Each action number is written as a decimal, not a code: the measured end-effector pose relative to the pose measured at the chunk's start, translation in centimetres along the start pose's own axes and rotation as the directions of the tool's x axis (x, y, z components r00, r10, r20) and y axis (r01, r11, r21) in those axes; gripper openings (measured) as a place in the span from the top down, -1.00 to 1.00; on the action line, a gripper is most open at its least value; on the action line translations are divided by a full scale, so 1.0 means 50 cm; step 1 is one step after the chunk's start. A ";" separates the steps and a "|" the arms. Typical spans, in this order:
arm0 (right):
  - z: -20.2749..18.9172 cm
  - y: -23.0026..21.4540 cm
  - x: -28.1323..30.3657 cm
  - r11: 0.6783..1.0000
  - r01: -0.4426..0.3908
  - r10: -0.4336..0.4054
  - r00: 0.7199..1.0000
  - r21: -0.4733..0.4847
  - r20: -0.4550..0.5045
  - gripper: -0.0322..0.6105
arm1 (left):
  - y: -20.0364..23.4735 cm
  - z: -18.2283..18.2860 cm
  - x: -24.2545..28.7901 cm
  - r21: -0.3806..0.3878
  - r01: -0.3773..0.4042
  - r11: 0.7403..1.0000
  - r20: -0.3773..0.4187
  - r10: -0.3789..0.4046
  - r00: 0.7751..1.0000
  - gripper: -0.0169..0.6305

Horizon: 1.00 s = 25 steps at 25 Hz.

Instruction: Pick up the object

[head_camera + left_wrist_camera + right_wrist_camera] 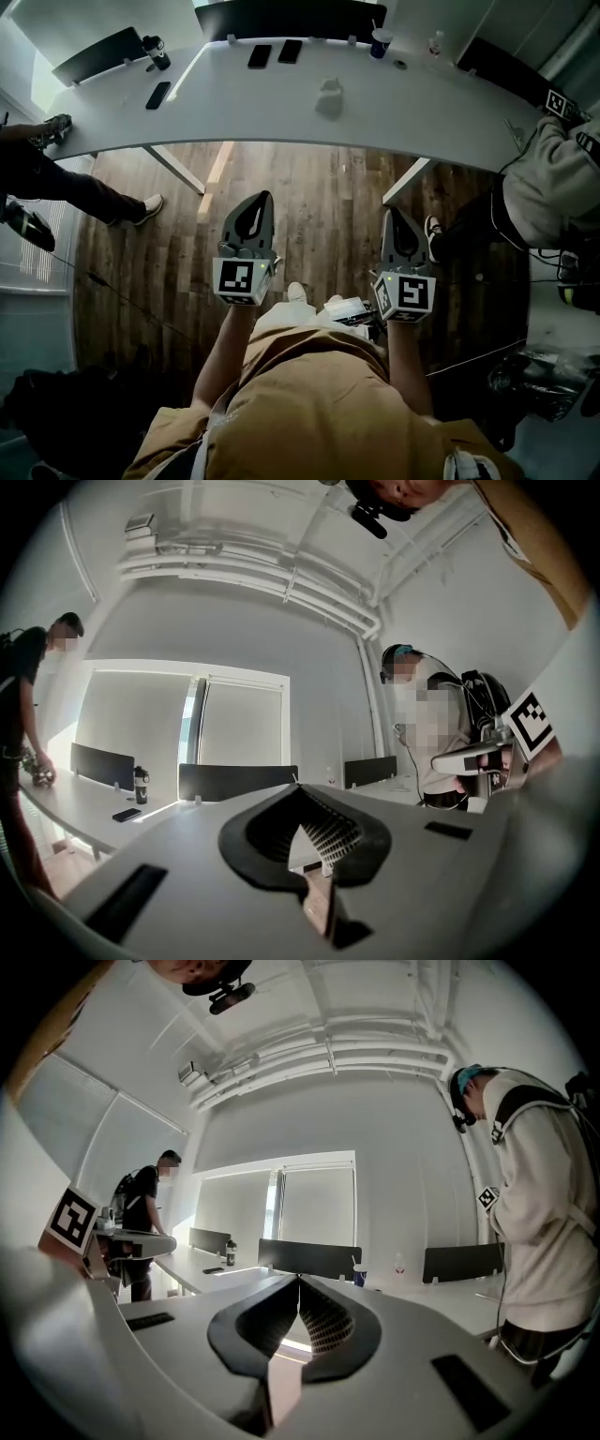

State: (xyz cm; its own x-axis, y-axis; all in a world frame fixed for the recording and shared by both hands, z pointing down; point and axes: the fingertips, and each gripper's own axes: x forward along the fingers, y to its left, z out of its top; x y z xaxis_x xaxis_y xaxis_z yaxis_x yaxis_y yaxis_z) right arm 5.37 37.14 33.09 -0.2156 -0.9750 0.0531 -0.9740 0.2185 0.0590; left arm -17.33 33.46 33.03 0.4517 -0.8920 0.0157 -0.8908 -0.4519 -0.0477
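The biggest thing here is the dark wooden floor [319, 187]. After that it's the long white curved table [244, 103], sweeping across the top of the head view. The person holding the tools stands back from it in a tan shirt [319, 403].

Two other people are at the table's ends: one in a pale hoodie [553, 183] on the right, and one in dark trousers [66, 183] on the left. A black divider panel [281, 17] stands along the far edge of the table.

Both tools are held out over the floor, short of the table's near edge. The left tool [258, 202] is clenched tight, pads pressed together with nothing between them, and its own view shows the same. Same deal with the right tool [394, 225]: clamped on nothing.

Then there's the small stuff on the table:
- a black tumbler [155, 52] near the left end
- a blue cup [380, 42] toward the right
- a black phone [260, 55] at the far middle, with a second phone [291, 51] just beside it
- a third phone [157, 95] lying further left

The white object [328, 97] sits alone around the middle of the table, well ahead of both tools and touched by neither. It's too blurry to say what it actually is.
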 end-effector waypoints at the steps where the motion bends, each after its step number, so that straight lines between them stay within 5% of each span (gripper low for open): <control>1: 0.000 0.004 0.009 1.000 -0.005 0.005 1.000 0.003 -0.002 0.87 | 0.008 -0.003 0.004 -0.004 -0.006 1.000 -0.004 0.006 1.000 0.93; 14: -0.028 -0.035 0.145 0.998 -0.070 0.070 0.997 0.002 -0.037 0.87 | 0.058 -0.025 0.115 0.005 -0.067 0.998 -0.029 0.067 0.997 0.93; 25: -0.011 -0.170 0.295 0.997 -0.074 0.074 0.997 0.014 0.002 0.87 | 0.066 0.001 0.300 0.013 -0.111 0.994 -0.021 0.111 0.994 0.93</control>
State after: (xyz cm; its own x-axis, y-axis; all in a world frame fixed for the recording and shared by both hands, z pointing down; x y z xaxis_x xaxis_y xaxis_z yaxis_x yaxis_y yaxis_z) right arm 10.51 20.93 33.92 -0.2873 -0.9563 0.0551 -0.9563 0.2896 0.0411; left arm -13.51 18.58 33.05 0.3488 -0.9367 0.0314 -0.9346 -0.3501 -0.0621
